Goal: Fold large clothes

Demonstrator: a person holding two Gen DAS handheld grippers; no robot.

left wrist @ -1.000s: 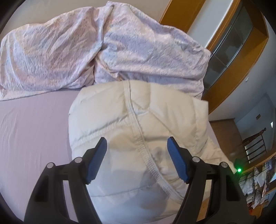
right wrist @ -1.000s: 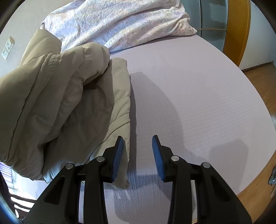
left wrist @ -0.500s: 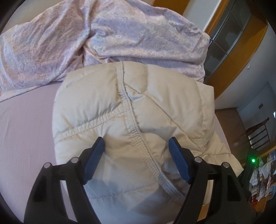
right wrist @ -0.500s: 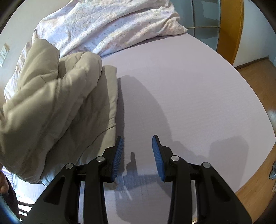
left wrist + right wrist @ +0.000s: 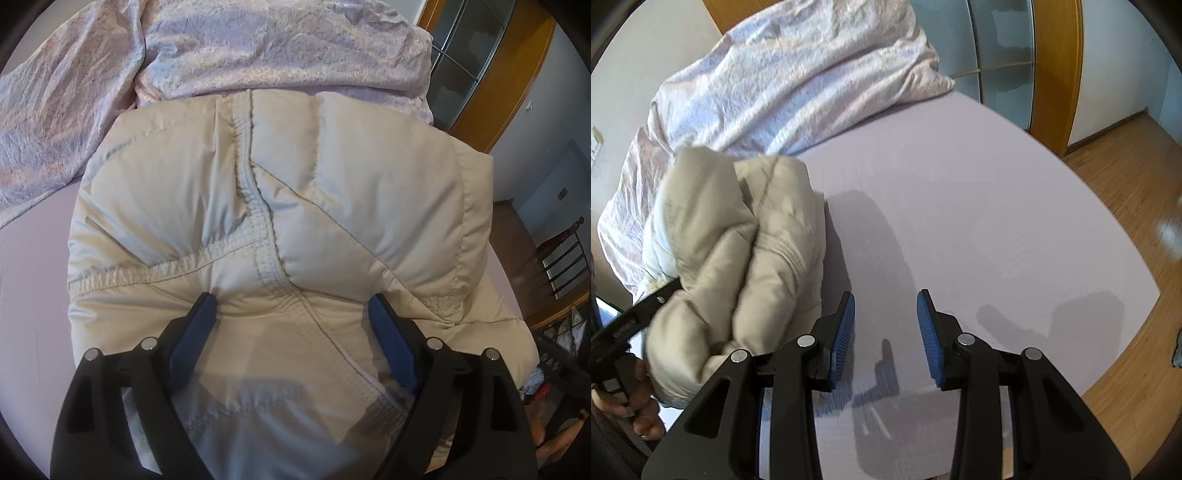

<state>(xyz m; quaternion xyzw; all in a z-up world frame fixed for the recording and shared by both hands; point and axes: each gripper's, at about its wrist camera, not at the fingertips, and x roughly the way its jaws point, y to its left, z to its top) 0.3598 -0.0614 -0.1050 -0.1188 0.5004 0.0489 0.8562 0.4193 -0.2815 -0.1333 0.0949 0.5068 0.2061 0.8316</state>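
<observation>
A puffy beige down jacket [image 5: 295,184] lies bundled on the lilac bed sheet [image 5: 33,295], its stitched seams facing up. My left gripper [image 5: 290,302] points down onto it, jaws opening wide. A bulge of the jacket sits between the blue pads, whose tips touch the fabric without pinching it. In the right wrist view the jacket [image 5: 738,240] is a heap at the left, and a hand [image 5: 639,402] holds the left gripper's handle below it. My right gripper [image 5: 885,306] hovers over bare sheet [image 5: 960,203] just right of the jacket, open, nothing between its pads.
A crumpled pale pink duvet [image 5: 258,48] fills the head of the bed behind the jacket, also the duvet [image 5: 794,85] in the right view. The bed's edge drops to a wooden floor [image 5: 1126,206]. A glass-fronted wooden wardrobe [image 5: 1004,55] stands beyond; a dark chair [image 5: 565,258] is at the right.
My left gripper has come down and forward onto the jacket, and its jaws stand wider. My right gripper has drifted right, away from the jacket's edge, with its gap unchanged.
</observation>
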